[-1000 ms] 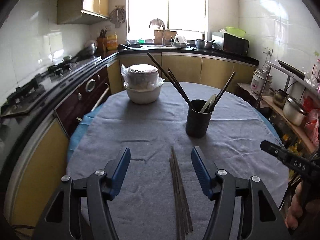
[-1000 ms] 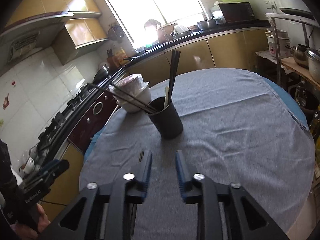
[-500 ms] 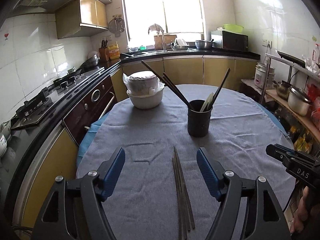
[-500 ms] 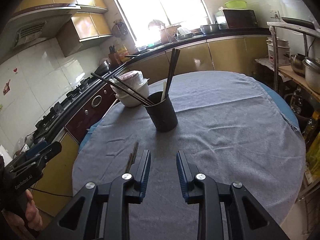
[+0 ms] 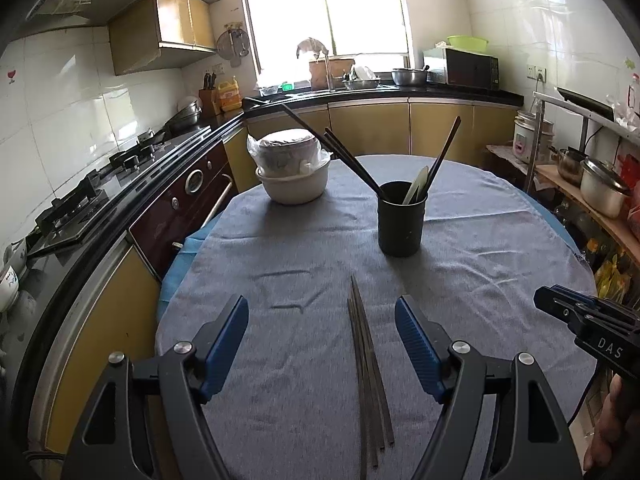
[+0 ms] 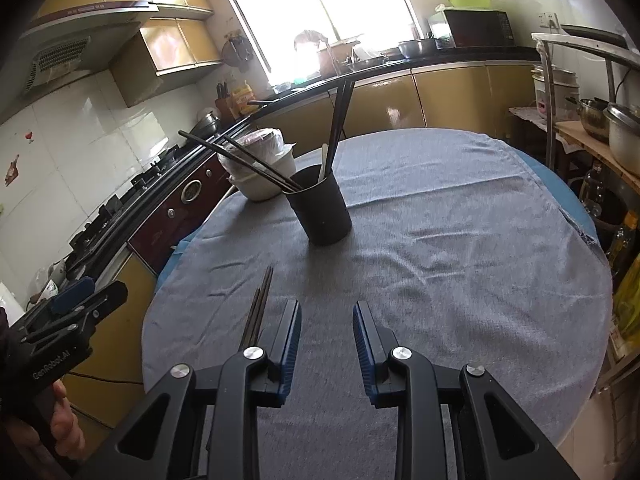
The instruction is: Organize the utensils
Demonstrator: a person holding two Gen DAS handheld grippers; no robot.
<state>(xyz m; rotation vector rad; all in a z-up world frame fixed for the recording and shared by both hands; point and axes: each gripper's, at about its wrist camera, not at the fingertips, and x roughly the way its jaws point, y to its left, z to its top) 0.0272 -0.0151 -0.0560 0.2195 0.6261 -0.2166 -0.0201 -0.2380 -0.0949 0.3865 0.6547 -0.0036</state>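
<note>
A bundle of dark chopsticks [image 5: 367, 364] lies flat on the grey tablecloth [image 5: 280, 248], pointing toward a black utensil cup [image 5: 401, 220]. The cup holds several dark chopsticks and a pale spoon. My left gripper [image 5: 322, 332] is wide open and empty, held above the table with the chopsticks between its fingers' line of sight. My right gripper [image 6: 326, 334] is open and empty, to the right of the chopsticks [image 6: 256, 312]; the cup [image 6: 320, 210] stands ahead of it. Each gripper shows at the edge of the other's view.
A white bowl stack in a plastic bag [image 5: 292, 170] stands at the table's far left. A stove and oven counter [image 5: 120, 192] run along the left. A rack with metal pots [image 5: 600, 188] stands on the right. The table's edge drops off close on both sides.
Both grippers have pulled back and risen, so the table, cup and chopsticks look farther away. Both stay open and empty. The chopsticks and cup have not moved.
</note>
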